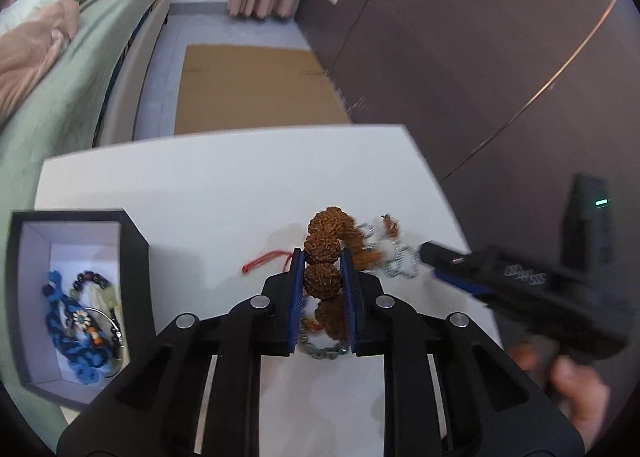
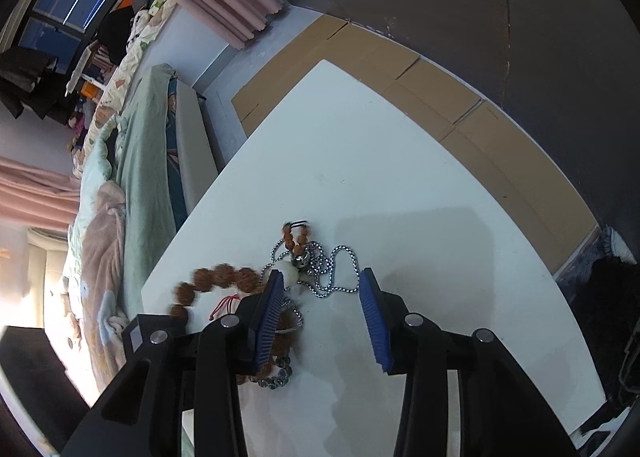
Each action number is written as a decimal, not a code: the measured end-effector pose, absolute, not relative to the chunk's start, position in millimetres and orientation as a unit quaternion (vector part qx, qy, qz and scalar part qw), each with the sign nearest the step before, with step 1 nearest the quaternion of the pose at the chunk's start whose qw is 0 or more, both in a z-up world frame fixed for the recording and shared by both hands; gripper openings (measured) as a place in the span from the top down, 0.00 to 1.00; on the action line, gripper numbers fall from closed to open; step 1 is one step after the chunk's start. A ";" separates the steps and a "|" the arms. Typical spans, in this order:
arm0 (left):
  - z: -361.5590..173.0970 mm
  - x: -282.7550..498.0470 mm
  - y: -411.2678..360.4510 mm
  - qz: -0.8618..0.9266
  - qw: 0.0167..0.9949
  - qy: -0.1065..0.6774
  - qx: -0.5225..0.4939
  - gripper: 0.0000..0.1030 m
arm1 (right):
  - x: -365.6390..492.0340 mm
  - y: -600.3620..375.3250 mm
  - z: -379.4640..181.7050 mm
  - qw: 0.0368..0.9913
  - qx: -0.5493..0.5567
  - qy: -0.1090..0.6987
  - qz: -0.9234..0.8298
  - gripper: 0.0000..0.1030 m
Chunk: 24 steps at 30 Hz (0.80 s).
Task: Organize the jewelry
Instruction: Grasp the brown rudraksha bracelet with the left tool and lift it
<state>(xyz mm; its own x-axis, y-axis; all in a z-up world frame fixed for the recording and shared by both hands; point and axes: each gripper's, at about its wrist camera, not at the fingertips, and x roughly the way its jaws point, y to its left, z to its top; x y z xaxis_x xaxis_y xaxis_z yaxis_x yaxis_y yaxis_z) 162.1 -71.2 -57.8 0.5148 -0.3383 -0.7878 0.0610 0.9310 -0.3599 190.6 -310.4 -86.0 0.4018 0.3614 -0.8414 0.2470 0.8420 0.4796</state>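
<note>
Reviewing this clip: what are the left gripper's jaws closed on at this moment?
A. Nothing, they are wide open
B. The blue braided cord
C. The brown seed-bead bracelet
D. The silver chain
C: in the left wrist view the left gripper has its blue jaws pressed on either side of a bead of the brown seed-bead bracelet, while the blue braided cord lies in the box.

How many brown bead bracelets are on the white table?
2. The big-bead bracelet is held in the left gripper; a smaller-bead one lies beyond it, tangled with the silver chain. More may be hidden in the box.
</note>
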 end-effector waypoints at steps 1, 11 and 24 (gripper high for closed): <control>-52.9 160.0 -70.0 -0.118 0.861 0.473 -0.145 0.82 | 191.4 -308.2 -85.1 0.792 0.274 0.544 0.037 0.62; -23.2 150.7 -47.3 -0.125 0.872 0.438 -0.176 0.82 | 198.9 -281.8 -81.2 0.820 0.213 0.530 0.042 0.61; -4.4 153.2 -23.2 -0.120 0.881 0.415 -0.194 0.83 | 211.2 -240.4 -92.7 0.843 0.080 0.532 -0.008 0.61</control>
